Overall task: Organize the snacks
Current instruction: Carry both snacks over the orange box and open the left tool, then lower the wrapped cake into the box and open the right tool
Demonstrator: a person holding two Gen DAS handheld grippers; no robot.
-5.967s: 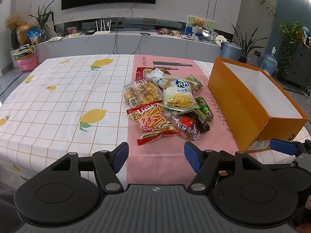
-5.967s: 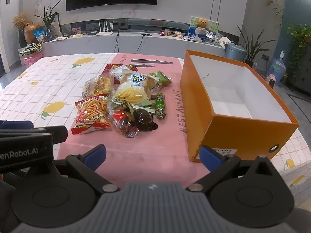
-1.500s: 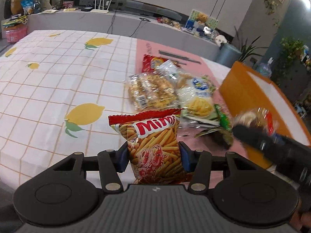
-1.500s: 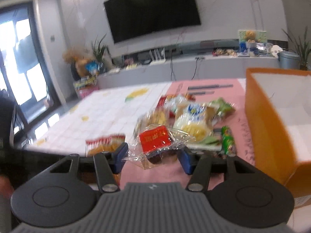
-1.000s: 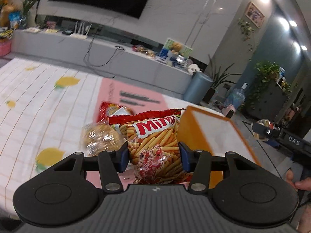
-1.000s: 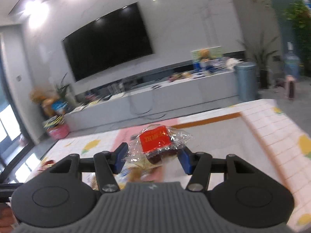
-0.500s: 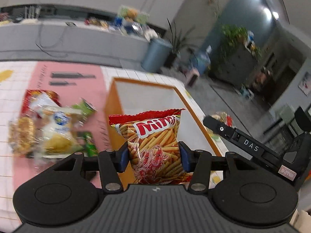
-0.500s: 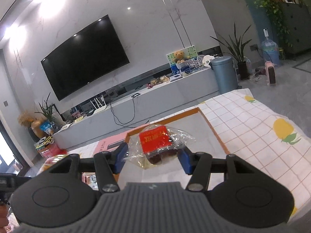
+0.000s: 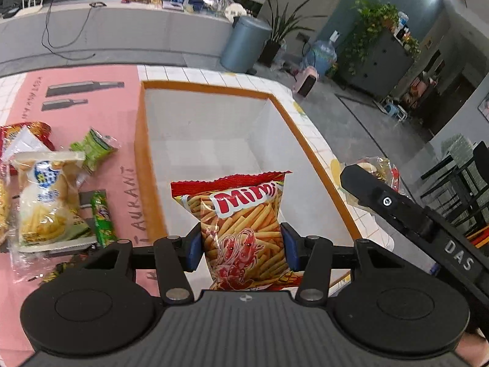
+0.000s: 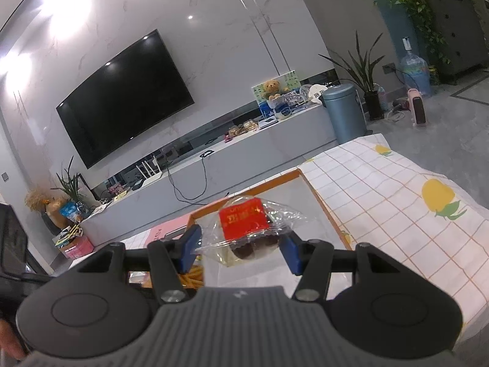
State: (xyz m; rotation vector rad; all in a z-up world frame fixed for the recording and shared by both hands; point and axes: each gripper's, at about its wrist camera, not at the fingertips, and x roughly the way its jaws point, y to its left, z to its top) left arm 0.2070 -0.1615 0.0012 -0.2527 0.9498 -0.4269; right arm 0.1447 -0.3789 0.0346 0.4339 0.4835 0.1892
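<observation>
Step in hand: dropping both snacks into the orange box (image 9: 146,183) — get each bag well inside the rim before releasing, lower it toward the white floor, let go one at a time so the bags don't catch on the wall or on each other

Left gripper (image 9: 241,246): jaws part-way closed, pads pinching the sides of the red Mimi shrimp-stick bag (image 9: 244,226), bag upright, hanging over the box's near end

Right gripper (image 10: 238,250): also clamped part-way, on a clear-wrapped dark cake (image 10: 249,229) (red label), above the box edge, tilted slightly

Rest of the snack pile (image 9: 52,195) lies on the pink runner left of the box
</observation>
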